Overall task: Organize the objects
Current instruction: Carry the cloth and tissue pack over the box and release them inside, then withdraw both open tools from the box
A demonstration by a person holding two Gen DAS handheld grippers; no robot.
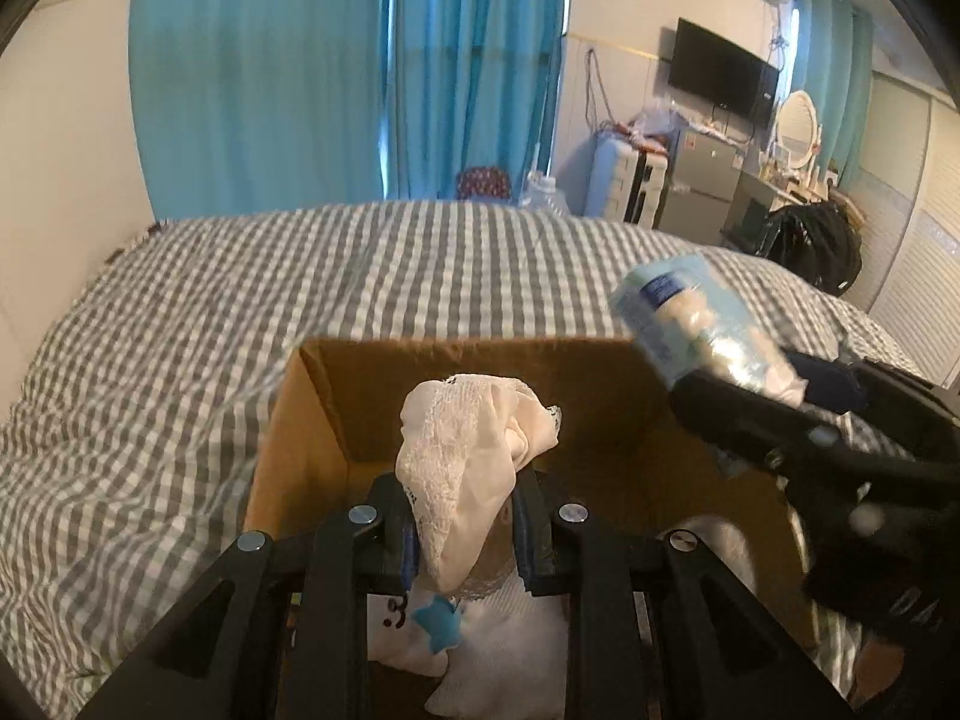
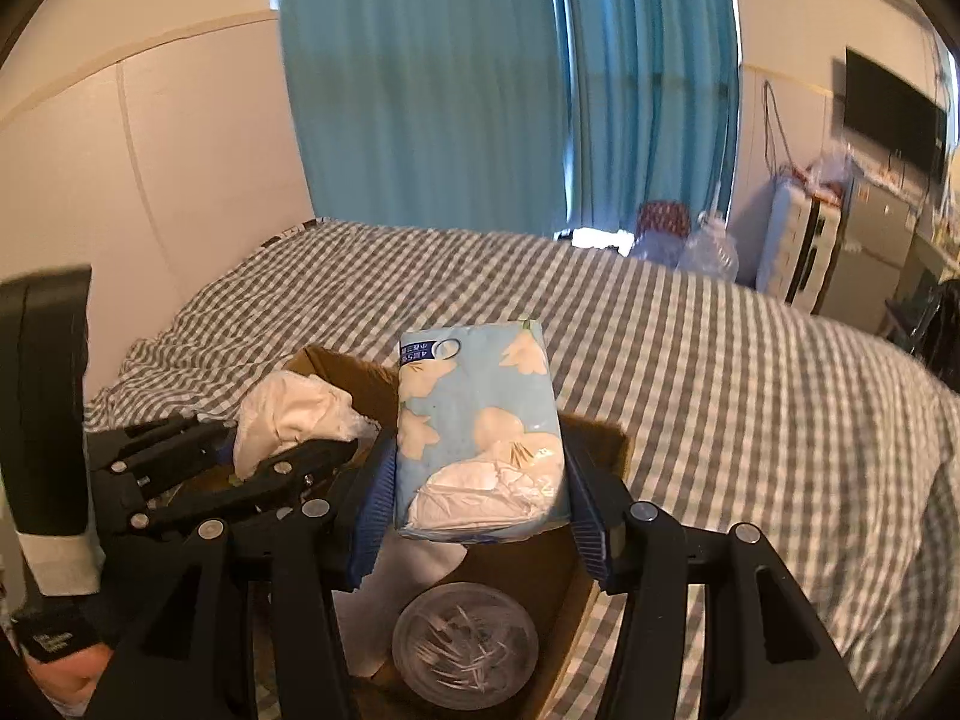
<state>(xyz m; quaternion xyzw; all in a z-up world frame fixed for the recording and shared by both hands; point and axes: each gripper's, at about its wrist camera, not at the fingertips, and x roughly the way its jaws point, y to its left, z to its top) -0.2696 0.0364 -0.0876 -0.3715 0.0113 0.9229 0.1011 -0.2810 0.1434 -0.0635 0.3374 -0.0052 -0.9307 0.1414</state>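
Note:
An open cardboard box (image 1: 456, 372) sits on the checked bed. My left gripper (image 1: 465, 516) is shut on a cream lace garment (image 1: 462, 456) and holds it over the box; the garment also shows in the right wrist view (image 2: 294, 414). My right gripper (image 2: 480, 498) is shut on a light blue tissue pack (image 2: 480, 432) and holds it above the box's right side (image 2: 600, 438). In the left wrist view the pack (image 1: 696, 318) is blurred at the right. White socks (image 1: 510, 648) with a blue star tag lie in the box.
A round clear container of small sticks (image 2: 465, 642) lies in the box under the tissue pack. The grey-and-white checked bed cover (image 1: 240, 312) spreads all around. Blue curtains (image 1: 348, 72), a TV (image 1: 723, 69) and a cluttered dresser stand beyond the bed.

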